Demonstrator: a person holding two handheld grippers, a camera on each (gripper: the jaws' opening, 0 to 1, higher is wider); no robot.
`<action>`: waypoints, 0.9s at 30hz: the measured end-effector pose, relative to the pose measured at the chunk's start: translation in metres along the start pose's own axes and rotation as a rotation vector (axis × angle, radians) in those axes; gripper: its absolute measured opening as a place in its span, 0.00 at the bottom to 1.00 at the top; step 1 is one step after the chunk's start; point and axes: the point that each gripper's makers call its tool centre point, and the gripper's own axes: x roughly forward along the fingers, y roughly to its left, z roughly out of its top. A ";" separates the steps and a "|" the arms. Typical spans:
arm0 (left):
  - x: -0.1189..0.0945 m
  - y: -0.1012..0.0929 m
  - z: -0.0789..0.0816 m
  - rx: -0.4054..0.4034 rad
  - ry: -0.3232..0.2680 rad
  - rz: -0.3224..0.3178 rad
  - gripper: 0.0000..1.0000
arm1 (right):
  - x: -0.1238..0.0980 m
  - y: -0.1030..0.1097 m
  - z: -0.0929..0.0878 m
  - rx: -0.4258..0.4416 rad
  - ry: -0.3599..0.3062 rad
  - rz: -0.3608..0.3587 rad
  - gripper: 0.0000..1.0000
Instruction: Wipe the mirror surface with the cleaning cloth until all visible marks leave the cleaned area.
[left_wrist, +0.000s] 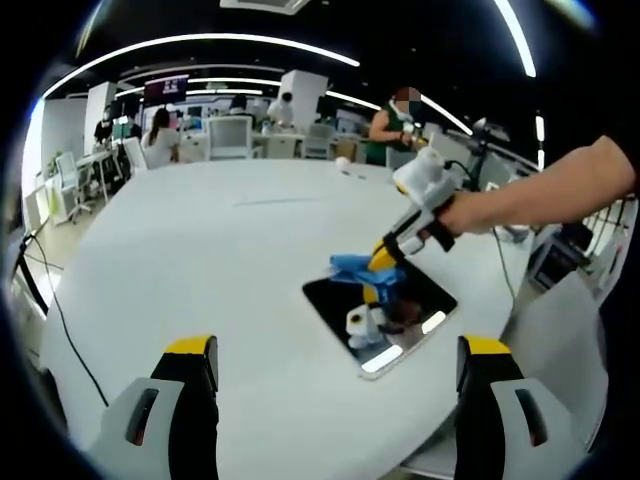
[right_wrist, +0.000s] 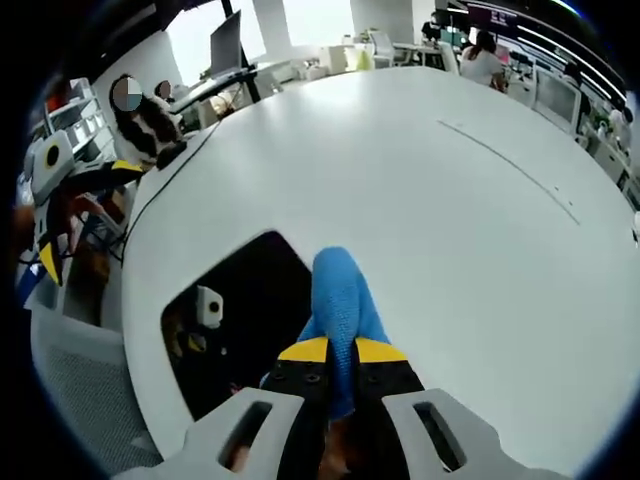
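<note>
While the right gripper (right_wrist: 341, 352) pinches the blue cloth (right_wrist: 342, 300) in its jaws, the cloth touches the mirror (left_wrist: 385, 318). Left gripper (left_wrist: 338, 362) jaws stand spread above the white surface (left_wrist: 220, 260).

The cloth (right_wrist: 340, 300) squeezed between the right gripper (right_wrist: 342, 352) fingers is bright blue, the finger tips are yellow on black, the mirror (left_wrist: 400, 325) beside them looks dark and shiny, and the table (left_wrist: 220, 250) is white.
</note>
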 end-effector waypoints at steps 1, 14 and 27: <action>0.000 0.001 0.001 -0.001 -0.001 0.000 1.00 | -0.001 0.001 0.000 -0.002 -0.002 0.000 0.02; 0.000 0.000 0.000 0.002 0.002 0.003 1.00 | 0.000 -0.001 0.000 -0.004 -0.003 0.015 0.02; 0.002 -0.001 0.003 0.001 0.000 0.001 1.00 | -0.003 -0.001 -0.002 -0.038 -0.008 0.029 0.02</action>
